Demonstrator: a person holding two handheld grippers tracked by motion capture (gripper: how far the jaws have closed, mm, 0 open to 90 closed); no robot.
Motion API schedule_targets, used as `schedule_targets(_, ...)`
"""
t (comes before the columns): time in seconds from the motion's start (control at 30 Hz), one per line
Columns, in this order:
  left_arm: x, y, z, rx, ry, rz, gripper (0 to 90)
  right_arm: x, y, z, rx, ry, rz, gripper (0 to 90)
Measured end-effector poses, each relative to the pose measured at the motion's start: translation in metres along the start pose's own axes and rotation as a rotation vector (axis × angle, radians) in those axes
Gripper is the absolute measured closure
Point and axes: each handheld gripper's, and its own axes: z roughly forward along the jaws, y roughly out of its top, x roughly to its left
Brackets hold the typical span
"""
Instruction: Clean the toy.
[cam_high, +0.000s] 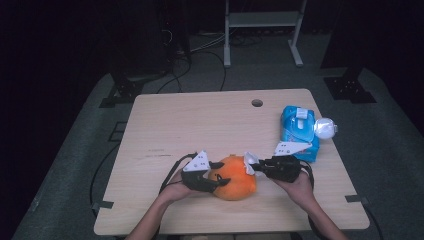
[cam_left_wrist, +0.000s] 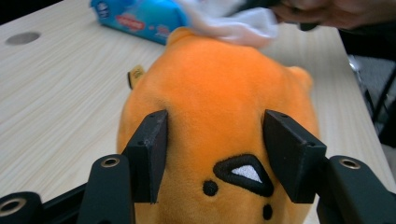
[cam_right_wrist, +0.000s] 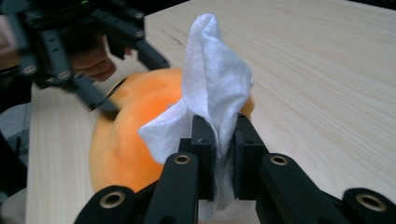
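Note:
An orange plush toy (cam_high: 234, 179) with a stitched black face lies near the front middle of the wooden table (cam_high: 200, 125). My left gripper (cam_high: 216, 181) is shut on it, and in the left gripper view its pads press into both sides of the plush toy (cam_left_wrist: 219, 102). My right gripper (cam_high: 250, 164) is shut on a white wipe (cam_right_wrist: 212, 88), which stands up from between the jaws. The white wipe (cam_left_wrist: 236, 22) rests against the far top of the toy. From the right gripper view, the orange toy (cam_right_wrist: 126, 135) sits just behind the wipe.
A blue pack of wet wipes (cam_high: 298, 131) lies at the table's right side with a white round object (cam_high: 325, 128) beside it. A round cable hole (cam_high: 257, 103) is near the table's far edge. A white metal stand (cam_high: 262, 30) is on the floor beyond.

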Motion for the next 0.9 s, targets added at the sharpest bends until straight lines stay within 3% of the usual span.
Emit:
schedule_targets(0.1, 0.002, 0.0, -0.001, -0.007, -0.018, -0.015, 39.7, -0.002, -0.001, 0.0, 0.002, 0.002, 0.001, 80.8)
schedule_targets(0.17, 0.006, 0.0, -0.001, -0.025, -0.025, -0.062, 32.9, 0.0, -0.003, -0.001, 0.011, 0.004, -0.007, 80.8)
schedule_targets(0.2, 0.008, 0.0, 0.0, -0.038, -0.023, -0.095, 24.7, 0.001, -0.003, -0.002, 0.018, 0.003, -0.021, 80.7)
schedule_targets(0.27, 0.009, -0.001, 0.003, -0.033, -0.011, -0.116, 21.8, 0.003, -0.004, -0.003, 0.025, -0.003, -0.031, 80.7)
schedule_targets(0.37, 0.005, 0.001, 0.005, -0.017, 0.001, -0.091, 29.3, 0.005, -0.003, -0.005, 0.022, -0.008, -0.035, 80.8)
schedule_targets(0.5, -0.006, 0.006, 0.008, 0.001, -0.022, 0.003, 32.0, 0.016, 0.006, -0.001, -0.013, 0.022, -0.069, 80.7)
schedule_targets(0.57, -0.007, 0.007, 0.007, 0.005, -0.027, 0.005, 31.6, 0.022, 0.01, 0.002, -0.007, 0.024, -0.098, 80.7)
schedule_targets(0.63, -0.002, 0.006, 0.004, -0.011, -0.04, -0.039, 27.0, 0.02, 0.007, 0.003, 0.004, 0.041, -0.089, 80.7)
schedule_targets(0.73, 0.007, 0.007, 0.003, -0.007, -0.001, -0.121, 12.8, 0.018, 0.002, 0.001, 0.026, 0.057, -0.094, 80.6)
schedule_targets(0.77, 0.009, 0.006, 0.004, 0.001, -0.007, -0.152, 8.9, 0.018, 0.001, 0.0, 0.029, 0.068, -0.098, 80.4)
schedule_targets(0.9, 0.012, 0.001, 0.011, 0.035, -0.05, -0.236, 8.4, 0.019, -0.002, -0.003, 0.033, 0.093, -0.102, 80.2)
